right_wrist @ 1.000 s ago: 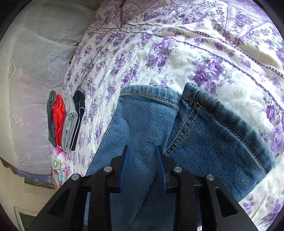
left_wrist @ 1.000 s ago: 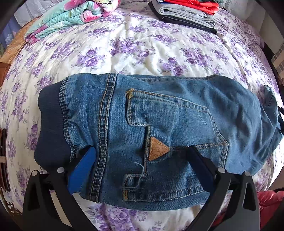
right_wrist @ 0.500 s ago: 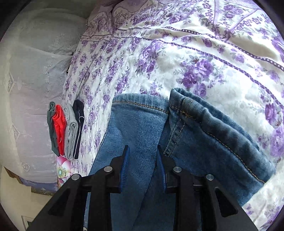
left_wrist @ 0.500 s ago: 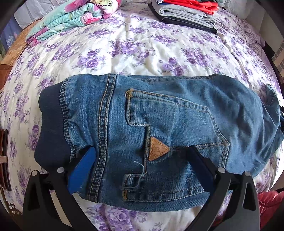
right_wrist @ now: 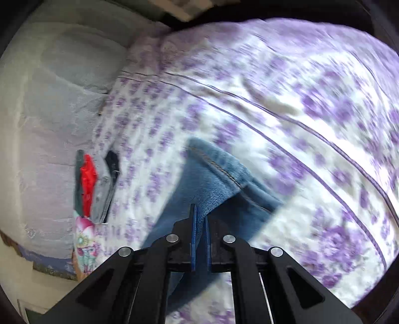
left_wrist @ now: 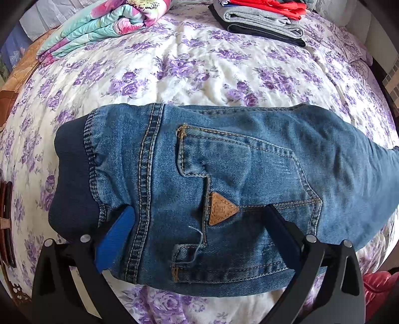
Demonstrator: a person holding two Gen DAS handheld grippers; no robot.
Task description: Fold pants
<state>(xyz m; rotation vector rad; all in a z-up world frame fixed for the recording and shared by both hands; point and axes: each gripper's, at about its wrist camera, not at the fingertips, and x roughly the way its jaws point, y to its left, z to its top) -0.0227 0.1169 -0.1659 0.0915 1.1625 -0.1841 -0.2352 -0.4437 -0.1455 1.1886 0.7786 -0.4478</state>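
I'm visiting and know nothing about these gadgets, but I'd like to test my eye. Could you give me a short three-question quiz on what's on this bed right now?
1. True or false: the right gripper is shut on the denim of the jeans.
2. Multiple choice: the brown triangular patch on the jeans lies (A) between the left gripper's fingers, (B) on the navy waistband, (C) on the floral bedspread.
3. Fill in: the garment on top of the folded clothes stack is coloured ____.

Key: 1 true; 2 A; 3 red.
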